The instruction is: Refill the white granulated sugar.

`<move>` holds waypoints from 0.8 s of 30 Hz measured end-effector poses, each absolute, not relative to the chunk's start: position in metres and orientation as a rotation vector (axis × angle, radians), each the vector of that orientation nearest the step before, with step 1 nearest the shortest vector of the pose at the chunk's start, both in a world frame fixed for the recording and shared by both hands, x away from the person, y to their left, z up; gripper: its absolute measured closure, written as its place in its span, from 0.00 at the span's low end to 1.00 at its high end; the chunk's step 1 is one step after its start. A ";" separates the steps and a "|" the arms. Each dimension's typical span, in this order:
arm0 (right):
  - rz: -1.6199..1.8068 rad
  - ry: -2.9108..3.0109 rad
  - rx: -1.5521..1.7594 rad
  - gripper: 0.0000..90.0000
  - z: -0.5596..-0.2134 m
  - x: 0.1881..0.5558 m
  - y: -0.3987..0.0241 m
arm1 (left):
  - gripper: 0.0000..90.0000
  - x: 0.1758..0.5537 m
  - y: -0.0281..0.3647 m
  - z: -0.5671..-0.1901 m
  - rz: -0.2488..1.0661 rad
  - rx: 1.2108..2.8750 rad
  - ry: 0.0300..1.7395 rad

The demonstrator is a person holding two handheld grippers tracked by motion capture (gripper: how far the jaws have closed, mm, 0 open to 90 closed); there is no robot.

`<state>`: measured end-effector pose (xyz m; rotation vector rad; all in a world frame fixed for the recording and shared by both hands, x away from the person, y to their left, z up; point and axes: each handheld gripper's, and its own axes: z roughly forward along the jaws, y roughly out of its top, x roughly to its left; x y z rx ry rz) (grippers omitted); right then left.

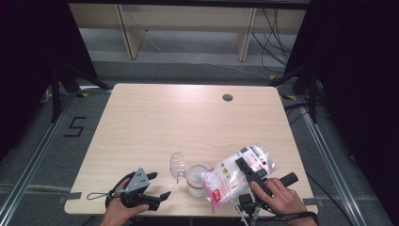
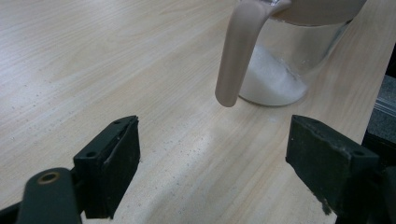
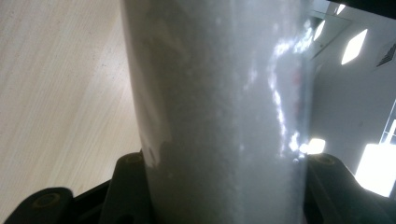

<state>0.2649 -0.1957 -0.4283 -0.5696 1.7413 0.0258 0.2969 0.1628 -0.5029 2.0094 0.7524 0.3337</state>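
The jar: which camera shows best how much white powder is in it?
The left gripper view: the jar is close, with the white heap against its glass wall, behind its handle. The high view shows the jar small, under the tilted bag. The right gripper view shows the bag instead.

A black "5" is marked on the floor (image 1: 75, 127).

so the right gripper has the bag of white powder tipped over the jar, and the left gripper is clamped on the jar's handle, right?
Not quite. The left gripper is not clamped on the handle: the left gripper view shows its jaws open, with the handle beyond them and untouched. The rest holds: the right gripper holds the bag of white powder tipped over the jar.
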 end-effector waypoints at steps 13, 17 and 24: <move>0.007 1.738 -0.579 0.61 -0.426 0.263 -0.195 | 0.19 0.296 0.162 -0.504 0.324 1.980 0.765; 0.026 1.729 -0.571 0.61 -0.427 0.263 -0.195 | 0.19 0.296 0.162 -0.503 0.319 1.979 0.769; 0.031 1.733 -0.581 0.62 -0.428 0.265 -0.196 | 0.19 0.296 0.162 -0.502 0.319 1.992 0.759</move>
